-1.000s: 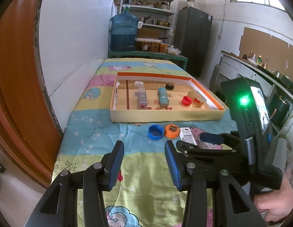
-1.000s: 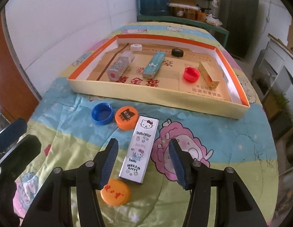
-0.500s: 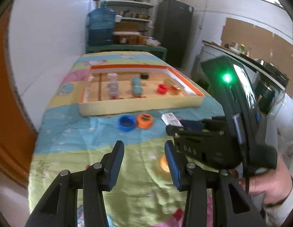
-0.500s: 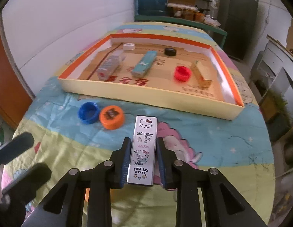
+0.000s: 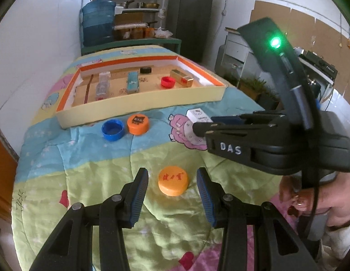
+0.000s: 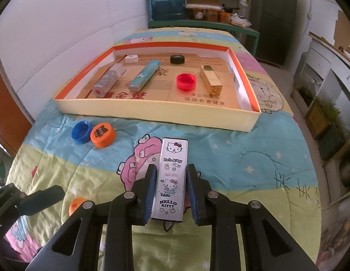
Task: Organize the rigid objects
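**Hello Kitty box gripped lengthwise by the right claw**

The right gripper [image 6: 171,194] is clenched on the Hello Kitty box [image 6: 171,178], with its blue pads [image 6: 150,192] pressing the two long sides. The long axis of the box runs along the fingers, and its far end points toward the cardboard tray [image 6: 152,113]. The box is slim, rectangular and silver-white, with cartoon cats and printed text on the top face. It is over the cartoon blanket [image 6: 254,158], near the front wall of the tray. The left gripper [image 5: 172,188] is released, with its jaws on both sides of an orange cap [image 5: 173,183] without touching it.
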Action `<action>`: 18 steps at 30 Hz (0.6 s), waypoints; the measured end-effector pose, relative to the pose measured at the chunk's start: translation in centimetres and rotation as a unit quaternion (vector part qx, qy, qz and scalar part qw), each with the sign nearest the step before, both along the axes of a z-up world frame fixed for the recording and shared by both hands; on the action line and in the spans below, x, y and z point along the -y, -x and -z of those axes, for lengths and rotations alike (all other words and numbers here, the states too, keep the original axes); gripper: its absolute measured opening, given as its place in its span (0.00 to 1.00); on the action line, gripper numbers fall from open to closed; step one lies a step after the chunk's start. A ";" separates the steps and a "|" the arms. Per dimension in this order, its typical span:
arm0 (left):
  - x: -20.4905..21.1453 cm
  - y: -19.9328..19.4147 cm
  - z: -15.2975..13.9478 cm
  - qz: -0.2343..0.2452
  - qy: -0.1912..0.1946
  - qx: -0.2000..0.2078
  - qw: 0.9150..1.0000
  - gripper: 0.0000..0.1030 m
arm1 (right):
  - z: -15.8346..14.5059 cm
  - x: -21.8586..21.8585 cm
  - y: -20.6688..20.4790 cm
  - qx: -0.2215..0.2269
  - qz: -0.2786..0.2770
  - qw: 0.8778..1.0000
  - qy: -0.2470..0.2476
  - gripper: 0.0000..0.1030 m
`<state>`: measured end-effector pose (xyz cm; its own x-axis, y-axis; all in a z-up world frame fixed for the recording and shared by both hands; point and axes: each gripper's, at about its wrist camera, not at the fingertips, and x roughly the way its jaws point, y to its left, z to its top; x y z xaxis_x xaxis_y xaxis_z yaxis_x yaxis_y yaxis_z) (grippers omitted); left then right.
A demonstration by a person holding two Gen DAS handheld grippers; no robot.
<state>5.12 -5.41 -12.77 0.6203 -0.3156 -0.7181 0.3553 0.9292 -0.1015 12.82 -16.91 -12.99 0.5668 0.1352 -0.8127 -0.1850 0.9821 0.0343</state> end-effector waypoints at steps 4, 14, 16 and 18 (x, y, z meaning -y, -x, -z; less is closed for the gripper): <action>0.3 -0.1 0.8 -0.002 -0.008 -0.009 1.000 0.43 | 0.0 0.0 0.1 0.002 -0.001 1.000 0.002 0.26; -0.7 -0.3 0.7 -0.008 0.018 -0.012 1.000 0.30 | 0.0 -0.1 0.2 0.007 -0.003 1.000 0.001 0.26; -0.8 -0.3 0.5 -0.010 0.020 -0.010 1.000 0.30 | 0.0 0.0 0.3 0.007 -0.003 1.000 0.000 0.26; -0.9 -0.3 0.1 -0.011 0.023 -0.007 1.000 0.30 | -0.2 0.0 0.3 0.008 -0.004 1.000 -0.002 0.26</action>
<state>5.38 -4.51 -12.87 0.6170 -0.3350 -0.7121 0.3329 0.9310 -0.1496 12.50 -16.90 -12.83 0.5787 0.1431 -0.8029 -0.1938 0.9804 0.0350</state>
